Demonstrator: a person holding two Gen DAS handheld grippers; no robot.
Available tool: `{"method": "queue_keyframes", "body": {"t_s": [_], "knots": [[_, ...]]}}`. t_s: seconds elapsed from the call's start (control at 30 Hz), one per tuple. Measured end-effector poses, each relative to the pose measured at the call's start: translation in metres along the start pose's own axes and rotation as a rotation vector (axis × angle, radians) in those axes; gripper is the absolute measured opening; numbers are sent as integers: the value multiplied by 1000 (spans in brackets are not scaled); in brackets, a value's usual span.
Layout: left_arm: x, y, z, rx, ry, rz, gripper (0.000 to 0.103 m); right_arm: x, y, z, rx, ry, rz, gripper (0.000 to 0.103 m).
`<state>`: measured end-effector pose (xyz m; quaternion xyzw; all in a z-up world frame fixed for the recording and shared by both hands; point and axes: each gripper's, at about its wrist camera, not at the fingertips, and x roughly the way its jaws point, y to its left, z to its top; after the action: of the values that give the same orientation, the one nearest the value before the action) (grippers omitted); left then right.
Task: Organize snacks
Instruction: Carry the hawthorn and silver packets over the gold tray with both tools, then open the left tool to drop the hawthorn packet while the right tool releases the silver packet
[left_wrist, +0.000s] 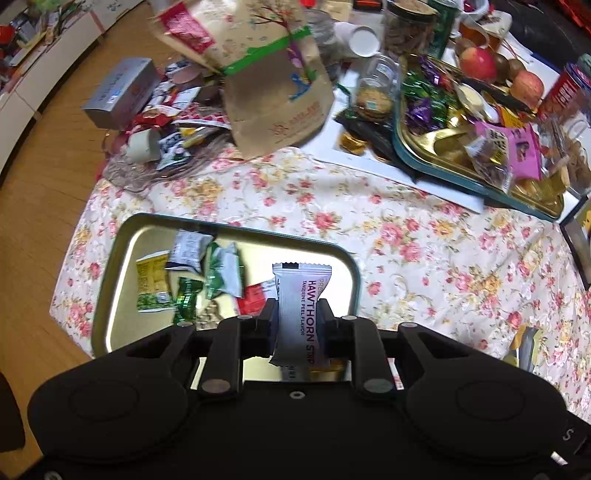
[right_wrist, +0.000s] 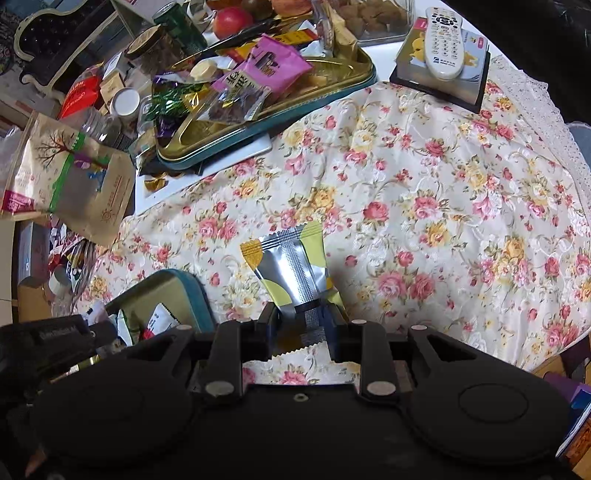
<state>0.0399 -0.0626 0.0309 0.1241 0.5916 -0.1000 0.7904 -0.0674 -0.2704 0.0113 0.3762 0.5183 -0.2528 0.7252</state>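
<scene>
My left gripper (left_wrist: 297, 314) pinches a white hawthorn bar (left_wrist: 301, 314), held up over the near gold tray (left_wrist: 122, 236) w/ a few snacks (left_wrist: 207, 273) in it. My right gripper (right_wrist: 301, 314) squeezes a yellow & silver packet (right_wrist: 291, 266) above the flowery cloth (right_wrist: 424, 206), just right of that tray. Far tray (right_wrist: 280, 110) is piled w/ more treats.
</scene>
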Motion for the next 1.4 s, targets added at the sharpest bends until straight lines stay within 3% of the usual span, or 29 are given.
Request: {"method": "queue_keyframes", "body": {"t_s": [0.8,1.07,1.27,1.4], "knots": [[6,68,11,-77,26,12,29,19,64,-26,-126,30,14,29],[13,98,16,-163,49,18,31,25,82,-34,-168,36,22,29],[3,110,19,-203,14,26,34,29,90,-38,-190,42,29,29],[9,118,19,-240,49,26,34,28,98,-42,-221,35,49,29]]}}
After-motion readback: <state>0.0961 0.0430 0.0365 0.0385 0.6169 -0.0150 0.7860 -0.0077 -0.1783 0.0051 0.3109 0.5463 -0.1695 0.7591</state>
